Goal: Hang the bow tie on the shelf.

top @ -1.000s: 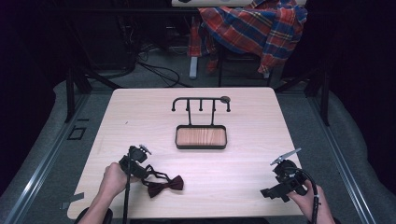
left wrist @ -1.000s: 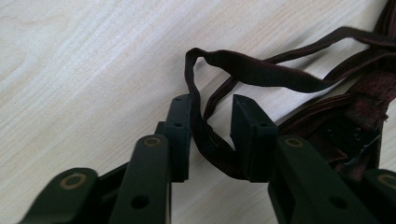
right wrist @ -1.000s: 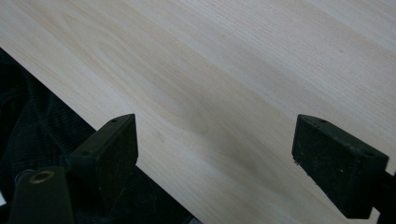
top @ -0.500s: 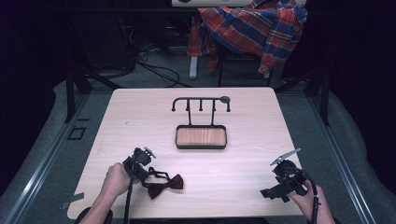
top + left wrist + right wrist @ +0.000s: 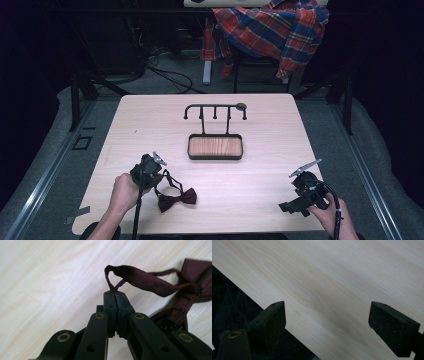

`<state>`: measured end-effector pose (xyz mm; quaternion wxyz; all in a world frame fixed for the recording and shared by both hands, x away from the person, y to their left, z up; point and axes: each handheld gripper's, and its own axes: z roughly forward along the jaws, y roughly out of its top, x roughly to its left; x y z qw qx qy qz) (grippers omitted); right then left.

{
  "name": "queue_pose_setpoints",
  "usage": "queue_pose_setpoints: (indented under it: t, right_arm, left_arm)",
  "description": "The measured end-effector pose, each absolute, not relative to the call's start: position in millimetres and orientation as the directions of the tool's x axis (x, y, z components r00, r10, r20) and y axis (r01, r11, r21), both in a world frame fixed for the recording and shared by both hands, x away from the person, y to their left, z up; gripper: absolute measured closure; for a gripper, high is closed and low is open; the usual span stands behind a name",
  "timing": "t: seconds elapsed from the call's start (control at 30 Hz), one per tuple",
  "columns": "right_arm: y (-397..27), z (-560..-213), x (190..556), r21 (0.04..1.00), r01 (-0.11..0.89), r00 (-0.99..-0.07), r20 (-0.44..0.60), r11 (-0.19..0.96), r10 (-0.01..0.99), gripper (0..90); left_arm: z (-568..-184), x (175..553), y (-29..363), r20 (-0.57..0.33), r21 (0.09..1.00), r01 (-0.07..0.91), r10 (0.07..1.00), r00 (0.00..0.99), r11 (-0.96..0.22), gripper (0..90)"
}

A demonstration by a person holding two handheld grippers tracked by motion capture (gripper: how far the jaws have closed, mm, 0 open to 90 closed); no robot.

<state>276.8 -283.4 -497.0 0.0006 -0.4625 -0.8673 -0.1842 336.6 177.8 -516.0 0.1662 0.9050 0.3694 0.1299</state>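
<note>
Item: dark red bow tie (image 5: pixel 177 199), with thin neck strap (image 5: pixel 140 277), lying on the pale wooden table (image 5: pixel 260 200) on the person's side of the black hook stand (image 5: pixel 215 111) and to that stand's left, well apart from it. Holder: left gripper (image 5: pixel 156 172), jaws pressed together on a fold of the strap, which rises in a small loop just above the jaw tips in the left gripper view; the knot and wings of the tie trail off to the side and appear to rest on the table. Second tool: right gripper (image 5: pixel 327 322), jaws spread wide with nothing between them, held over bare table near the table's near edge, to the right of the stand and well apart from both stand and tie. Fixture: the stand has a wooden tray base (image 5: pixel 215 146) and a top bar with several short hooks hanging down; tray and hooks carry nothing. Background: a plaid shirt (image 5: pixel 270 30) draped over a chair beyond the table's far edge, not involved. Status, judged: the grasp on the strap is made and looks secure; the tie has barely left the table, if at all. Outstanding, judged: lifting the tie clear, carrying it toward the stand, opening the strap loop, likely with help from the idle right gripper, and settling it over a hook or into the tray. Progress: early stage, first step only.
</note>
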Motion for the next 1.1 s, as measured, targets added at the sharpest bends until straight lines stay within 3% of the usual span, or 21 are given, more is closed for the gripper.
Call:
queue_pose_setpoints:
  t: [0.43,1.1]
  right_arm:
    - [-284.2,-497.4,277.0,0.326,0.803,-0.569,0.177,0.498,0.803,14.2]
    - [-286.9,-497.5,278.4,0.334,0.812,-0.553,0.180,0.478,0.814,14.2]
  left_arm:
    - [-490.9,320.9,171.8,0.150,0.533,0.551,0.713,0.684,-0.641,88.6]
    - [-467.1,325.8,169.8,0.180,0.581,0.505,0.705,0.686,-0.639,88.6]
